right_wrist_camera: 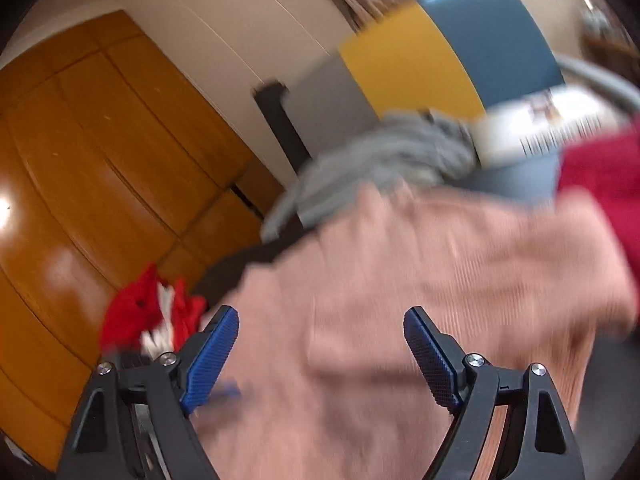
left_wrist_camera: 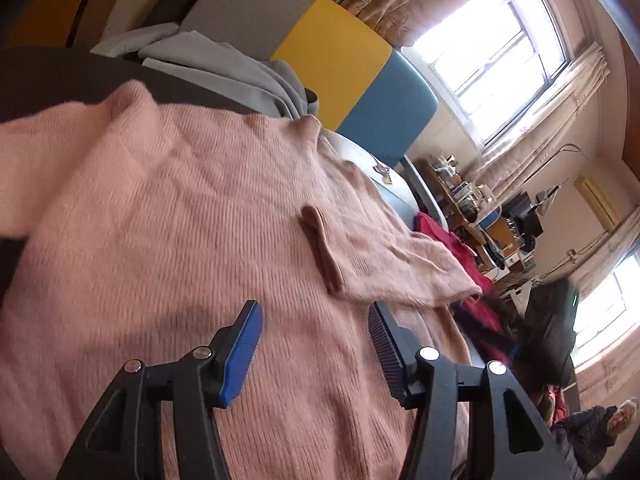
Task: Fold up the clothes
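Pink sweater (left_wrist_camera: pixel 168 200) beneath both tools

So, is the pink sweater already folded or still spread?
Mostly spread: the pink sweater lies flat, only one sleeve turned across it.

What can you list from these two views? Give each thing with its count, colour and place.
sweater: 1, pink, spread flat under both grippers
grey garment: 1, grey, bunched beyond the sweater
crimson garment: 1, dark red, beside the sweater's sleeve
red cloth: 1, red and white, crumpled by the wardrobe
headboard: 1, grey, yellow and blue panels, behind the clothes
wardrobe: 1, orange wood, right view's left side
windows: 2, bright, curtained
left gripper: 1, black with blue pads, open
right gripper: 1, same, open
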